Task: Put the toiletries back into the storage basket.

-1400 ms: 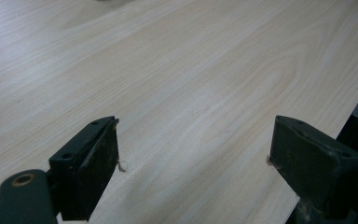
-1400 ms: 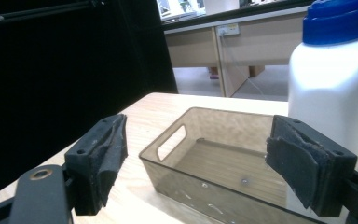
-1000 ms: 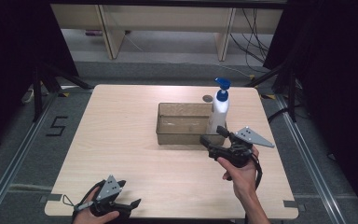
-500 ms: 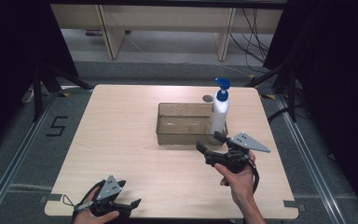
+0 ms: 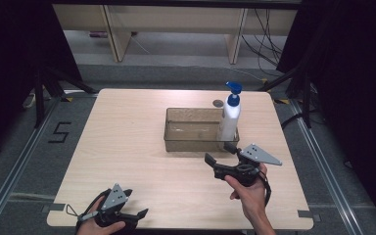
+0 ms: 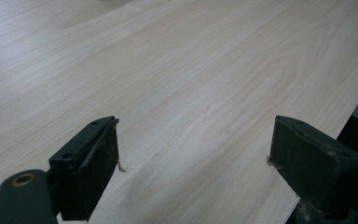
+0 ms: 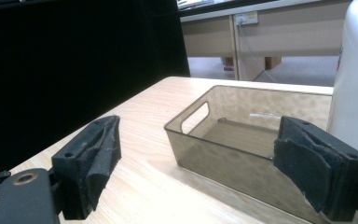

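- Bottle (image 5: 228,122), white with a blue pump top, stands upright in the right end of the bin (image 5: 191,144), against its right wall.
- Bin is a clear brown-tinted box set right of the table's (image 5: 127,132) middle; apart from the bottle, its floor shows bare wood through it.
- Right gripper (image 5: 219,156) hovers just in front of the bin's near right corner, held from below by the right hand (image 5: 248,193); it touches neither bin nor bottle.
- Its jaws have just been opening and now stand wide, with nothing gripped between them.
- In the right gripper view the bin (image 7: 242,140) lies between and beyond the two pads (image 7: 100,156), its handle cut-out facing the camera, and the bottle (image 7: 354,79) rises at the right edge.
- Left gripper (image 5: 137,214) rests low at the table's near left edge, in the left hand (image 5: 100,225), well apart from the bin.
- Its jaws are also wide apart; in the left gripper view only bare tabletop (image 6: 191,84) lies between them.
- A small dark round spot (image 5: 218,103) sits on the table just behind the bin.
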Available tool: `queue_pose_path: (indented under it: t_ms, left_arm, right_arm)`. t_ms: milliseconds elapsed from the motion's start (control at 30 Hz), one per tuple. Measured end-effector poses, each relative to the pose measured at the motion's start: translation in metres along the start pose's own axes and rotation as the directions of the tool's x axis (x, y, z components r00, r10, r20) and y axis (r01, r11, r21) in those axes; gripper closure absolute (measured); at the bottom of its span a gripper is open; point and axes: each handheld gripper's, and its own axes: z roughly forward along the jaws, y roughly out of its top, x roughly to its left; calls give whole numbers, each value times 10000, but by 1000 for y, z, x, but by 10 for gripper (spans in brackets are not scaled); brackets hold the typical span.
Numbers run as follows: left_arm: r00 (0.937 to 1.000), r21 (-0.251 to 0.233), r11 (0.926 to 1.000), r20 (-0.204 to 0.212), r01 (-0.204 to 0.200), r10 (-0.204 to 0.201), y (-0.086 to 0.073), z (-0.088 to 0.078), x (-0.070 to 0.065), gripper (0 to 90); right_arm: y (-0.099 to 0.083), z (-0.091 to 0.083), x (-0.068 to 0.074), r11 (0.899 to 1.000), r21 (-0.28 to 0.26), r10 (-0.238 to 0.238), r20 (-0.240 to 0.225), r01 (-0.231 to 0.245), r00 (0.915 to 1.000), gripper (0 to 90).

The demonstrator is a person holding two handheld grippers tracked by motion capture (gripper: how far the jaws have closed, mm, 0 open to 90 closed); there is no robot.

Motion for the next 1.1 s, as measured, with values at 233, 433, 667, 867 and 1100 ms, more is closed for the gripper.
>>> queue_pose_path:
  t_ms: [233, 433, 667, 867, 1100]
  left_arm:
    - [10000, 10, 10000, -3, 3, -3, 0, 0, 0, 150]
    - [9999, -135, 9998, 78, 154, -153, 0, 0, -1, 150]
    - [10000, -3, 10000, -3, -47, 47, 0, -1, 0, 150]
    - [10000, -11, 10000, -43, -24, 24, 0, 0, 0, 150]
    - [9999, -148, 9998, 74, 130, -129, 0, 0, -1, 150]
  right_arm:
    - [-5, -3, 1, 9998, -17, -184, -94, 184, 9998, 151]
    - [-12, -3, 2, 9998, 196, -102, -145, 105, 9998, 151]
    - [-19, -3, 3, 9992, 273, -296, -263, 304, 9992, 152]
    - [-26, -5, 5, 9984, 511, -212, -285, 227, 9994, 152]
    - [-30, -8, 7, 9981, 597, -155, -347, 175, 9993, 151]
